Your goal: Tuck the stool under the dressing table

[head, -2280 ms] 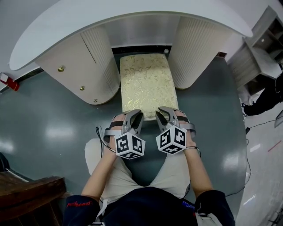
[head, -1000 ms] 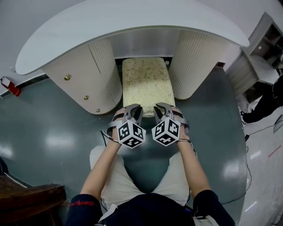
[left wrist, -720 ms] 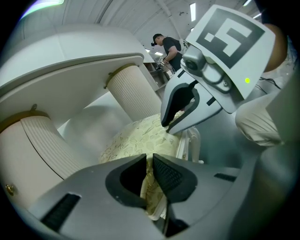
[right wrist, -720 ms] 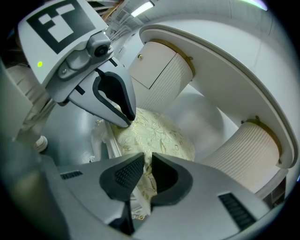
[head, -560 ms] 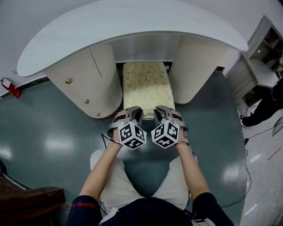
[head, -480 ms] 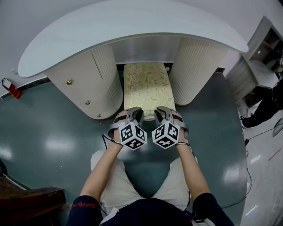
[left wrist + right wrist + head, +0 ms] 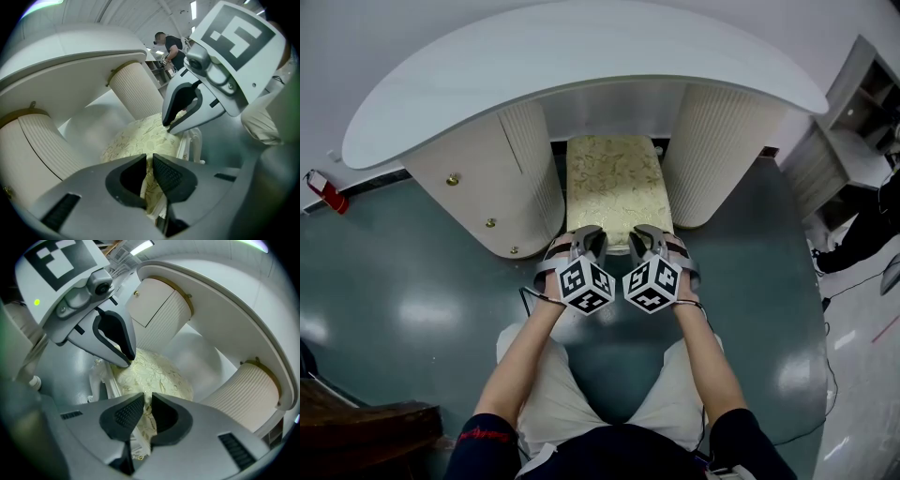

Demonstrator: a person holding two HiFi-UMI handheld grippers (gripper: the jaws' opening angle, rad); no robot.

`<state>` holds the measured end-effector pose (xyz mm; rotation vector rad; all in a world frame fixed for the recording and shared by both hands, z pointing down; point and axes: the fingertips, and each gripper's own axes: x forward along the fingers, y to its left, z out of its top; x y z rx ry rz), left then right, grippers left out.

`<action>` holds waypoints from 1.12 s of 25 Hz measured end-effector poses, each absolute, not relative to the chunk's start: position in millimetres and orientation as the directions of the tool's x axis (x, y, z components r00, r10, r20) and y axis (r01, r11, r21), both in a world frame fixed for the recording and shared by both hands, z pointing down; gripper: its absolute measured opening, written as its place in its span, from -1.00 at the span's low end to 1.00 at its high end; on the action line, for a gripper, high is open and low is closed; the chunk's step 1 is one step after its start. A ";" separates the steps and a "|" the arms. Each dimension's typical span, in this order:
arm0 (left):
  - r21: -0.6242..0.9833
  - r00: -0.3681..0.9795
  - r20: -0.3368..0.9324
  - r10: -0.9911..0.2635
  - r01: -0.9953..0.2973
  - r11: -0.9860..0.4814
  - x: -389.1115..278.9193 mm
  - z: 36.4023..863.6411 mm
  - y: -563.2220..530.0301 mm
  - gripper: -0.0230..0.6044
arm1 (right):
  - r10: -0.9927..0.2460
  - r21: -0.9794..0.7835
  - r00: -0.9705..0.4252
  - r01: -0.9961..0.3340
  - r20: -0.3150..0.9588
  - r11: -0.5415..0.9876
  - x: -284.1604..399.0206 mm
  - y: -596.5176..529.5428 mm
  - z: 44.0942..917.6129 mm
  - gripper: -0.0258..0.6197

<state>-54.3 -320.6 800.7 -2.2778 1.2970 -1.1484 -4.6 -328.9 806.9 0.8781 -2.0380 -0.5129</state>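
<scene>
Gleaming grey-green floor (image 7: 403, 281), curved white dressing table (image 7: 581, 56), patterned stool (image 7: 616, 187)

Legible text, labels, brands, numbers: none that we can read.
Noted: black-and-white square marker patterns on the cube of the left gripper (image 7: 590, 238) and of the right gripper (image 7: 643, 238); patterns only, no letters or digits.
Noted: small red print on the person's dark sleeve (image 7: 486, 448), too small for us to read.
</scene>
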 end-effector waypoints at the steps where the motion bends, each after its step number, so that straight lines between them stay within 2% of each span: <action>1: -0.575 0.280 0.504 -0.817 -0.598 -0.559 -55.1 800.4 -321.7 -0.76 | -0.740 0.627 -0.404 -0.395 0.537 0.671 -5.4 -329.8 806.7 -0.71; 28: -0.600 0.245 0.504 -0.828 -0.590 -0.540 -71.1 801.4 -357.2 -0.77 | -0.746 0.628 -0.405 -0.404 0.529 0.665 -21.7 -361.9 806.5 -0.71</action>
